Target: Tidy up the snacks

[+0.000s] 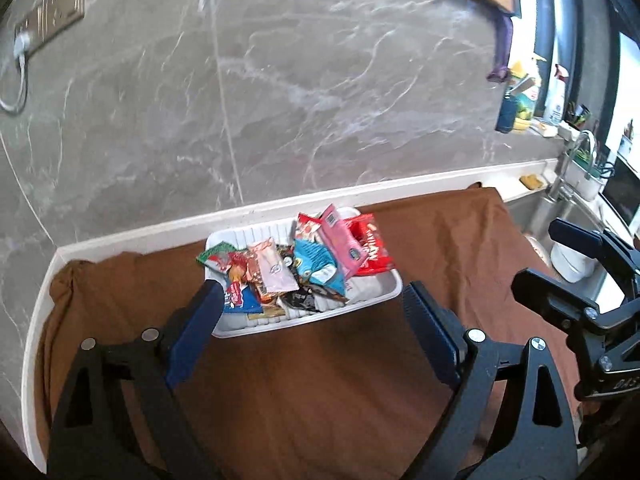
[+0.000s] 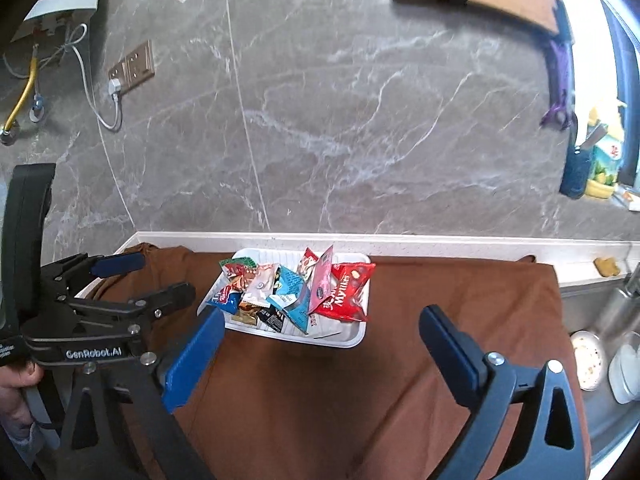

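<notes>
We find white tray (image 1: 362,307) on brown cloth (image 1: 320,380), close to counter's back edge by marble wall (image 1: 320,100). Snack packets (image 1: 304,268) heaped inside tray; red packet (image 1: 372,248) at its right end, pink packet (image 1: 340,246) propped beside it. Left gripper (image 1: 316,304) spread wide, nothing between jaws; tray lies beyond fingertips, seen through gap. Right gripper (image 2: 320,320) likewise released and empty, tray (image 2: 352,340) ahead, apart from both pads. We note sink (image 2: 608,320) at right
</notes>
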`<move>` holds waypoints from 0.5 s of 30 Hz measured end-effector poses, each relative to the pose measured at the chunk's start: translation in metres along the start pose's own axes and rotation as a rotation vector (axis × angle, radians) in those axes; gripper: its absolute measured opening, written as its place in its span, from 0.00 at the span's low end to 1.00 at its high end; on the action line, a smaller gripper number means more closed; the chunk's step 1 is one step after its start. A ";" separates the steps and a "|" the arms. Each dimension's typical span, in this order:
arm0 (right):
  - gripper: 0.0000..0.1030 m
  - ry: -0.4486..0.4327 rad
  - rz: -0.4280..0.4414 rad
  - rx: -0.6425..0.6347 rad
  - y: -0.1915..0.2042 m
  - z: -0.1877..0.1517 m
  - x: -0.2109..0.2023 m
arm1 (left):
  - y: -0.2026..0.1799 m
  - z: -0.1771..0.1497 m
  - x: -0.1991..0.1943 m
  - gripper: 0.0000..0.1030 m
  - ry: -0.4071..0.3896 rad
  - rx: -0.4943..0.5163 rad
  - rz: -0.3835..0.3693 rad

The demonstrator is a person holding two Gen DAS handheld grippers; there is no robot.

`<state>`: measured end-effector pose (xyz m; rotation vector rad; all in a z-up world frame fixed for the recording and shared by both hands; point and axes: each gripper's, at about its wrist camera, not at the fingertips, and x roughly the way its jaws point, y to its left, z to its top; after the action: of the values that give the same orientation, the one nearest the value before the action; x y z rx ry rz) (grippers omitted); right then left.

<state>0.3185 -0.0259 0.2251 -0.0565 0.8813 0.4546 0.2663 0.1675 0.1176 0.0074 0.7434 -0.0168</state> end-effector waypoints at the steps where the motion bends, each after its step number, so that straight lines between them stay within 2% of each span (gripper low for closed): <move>1: 0.97 -0.003 0.000 0.001 0.000 0.000 -0.003 | -0.005 0.001 -0.006 0.88 -0.008 0.011 0.004; 15: 0.97 -0.068 -0.020 -0.002 0.003 -0.012 -0.058 | -0.033 -0.003 -0.061 0.88 -0.071 0.048 0.015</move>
<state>0.2769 -0.0473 0.2616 -0.0516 0.8125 0.4366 0.2191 0.1351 0.1570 0.0583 0.6723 -0.0206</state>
